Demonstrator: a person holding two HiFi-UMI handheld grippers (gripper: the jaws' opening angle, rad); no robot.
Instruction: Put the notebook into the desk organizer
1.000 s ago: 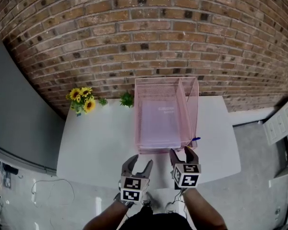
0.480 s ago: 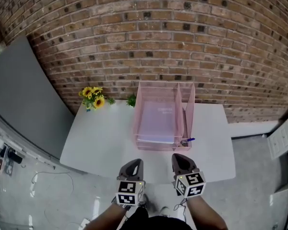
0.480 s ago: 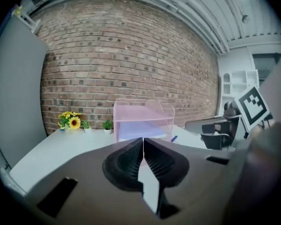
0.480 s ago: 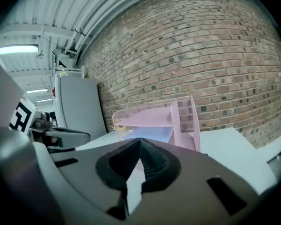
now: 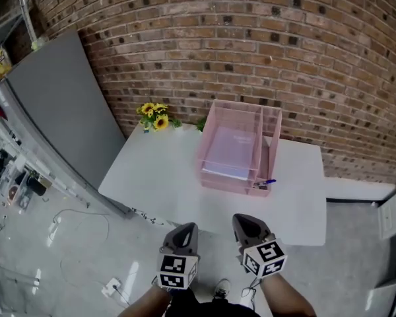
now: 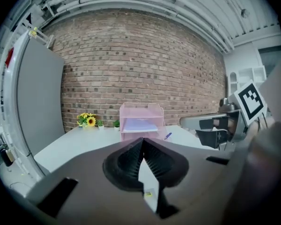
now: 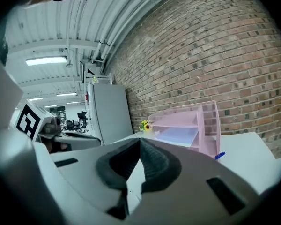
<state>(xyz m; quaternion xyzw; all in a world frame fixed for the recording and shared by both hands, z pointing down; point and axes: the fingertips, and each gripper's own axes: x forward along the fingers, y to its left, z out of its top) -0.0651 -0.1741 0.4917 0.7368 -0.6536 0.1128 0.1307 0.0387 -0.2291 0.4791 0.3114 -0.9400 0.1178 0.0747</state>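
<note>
My left gripper and my right gripper were both closed, jaw tips together with nothing between them. I held them side by side, off the near edge of the white table. The notebook lay flat inside the pink mesh desk organizer, in its wide left section. A blue pen lay just beside the organizer's near right corner. Sunflowers stood at the table's far left.
</note>
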